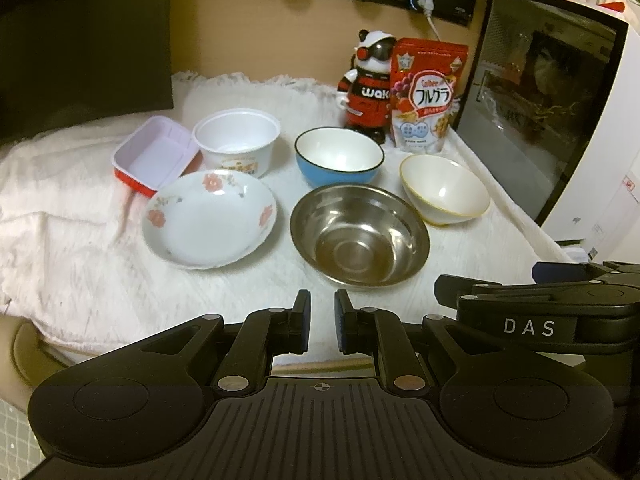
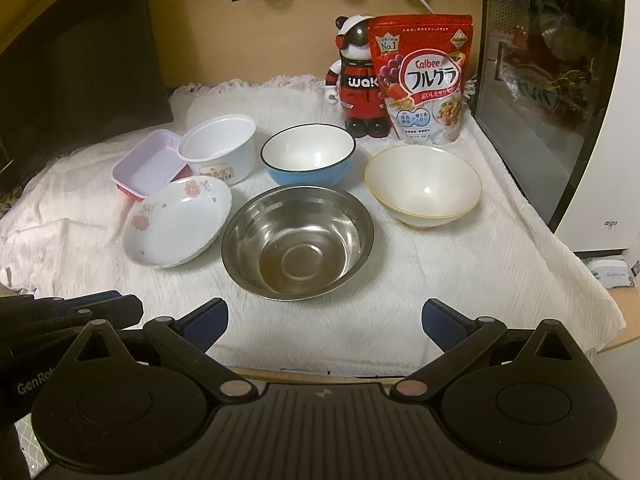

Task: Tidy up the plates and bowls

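On the white cloth stand a steel bowl, a flowered plate, a blue bowl, a cream bowl with a yellow rim, a white plastic cup-bowl and a red-and-white rectangular tray. My left gripper hovers in front of the steel bowl, jaws nearly closed with a narrow gap, empty. My right gripper is open wide and empty, also in front of the steel bowl.
A panda figure and a red Calbee cereal bag stand at the back. A glass-door appliance is at the right. A dark panel is at the left. The right gripper's body shows beside the left one.
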{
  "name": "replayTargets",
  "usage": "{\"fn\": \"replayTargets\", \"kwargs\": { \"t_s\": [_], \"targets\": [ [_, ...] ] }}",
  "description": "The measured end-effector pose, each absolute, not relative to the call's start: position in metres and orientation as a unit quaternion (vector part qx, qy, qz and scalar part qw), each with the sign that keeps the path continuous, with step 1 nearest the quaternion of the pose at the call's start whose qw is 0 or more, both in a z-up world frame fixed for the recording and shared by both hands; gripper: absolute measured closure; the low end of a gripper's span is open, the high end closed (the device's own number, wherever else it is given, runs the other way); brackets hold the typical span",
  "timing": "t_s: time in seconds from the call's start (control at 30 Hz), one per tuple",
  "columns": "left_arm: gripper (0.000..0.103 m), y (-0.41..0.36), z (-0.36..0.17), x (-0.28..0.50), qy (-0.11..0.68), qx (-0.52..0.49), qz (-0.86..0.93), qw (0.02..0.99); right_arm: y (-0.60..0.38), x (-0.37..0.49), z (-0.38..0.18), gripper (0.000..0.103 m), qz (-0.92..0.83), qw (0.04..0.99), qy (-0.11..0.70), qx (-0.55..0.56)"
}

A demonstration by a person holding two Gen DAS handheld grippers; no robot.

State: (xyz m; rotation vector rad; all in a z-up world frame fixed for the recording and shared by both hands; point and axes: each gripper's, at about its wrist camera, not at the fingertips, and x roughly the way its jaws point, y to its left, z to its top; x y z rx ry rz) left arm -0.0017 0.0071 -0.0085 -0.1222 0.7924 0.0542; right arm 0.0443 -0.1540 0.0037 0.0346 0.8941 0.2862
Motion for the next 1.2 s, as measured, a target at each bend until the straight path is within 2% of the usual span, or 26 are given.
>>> {"fn": "replayTargets", "kwargs": {
  "t_s": [1.2],
  "targets": [
    [0.089, 0.017, -0.01, -0.004, 0.397, -0.071, 0.032, 0.914, -0.144, 0.047, 0.0, 0.0, 0.142, 0.885, 0.444, 0.012]
  ]
}}
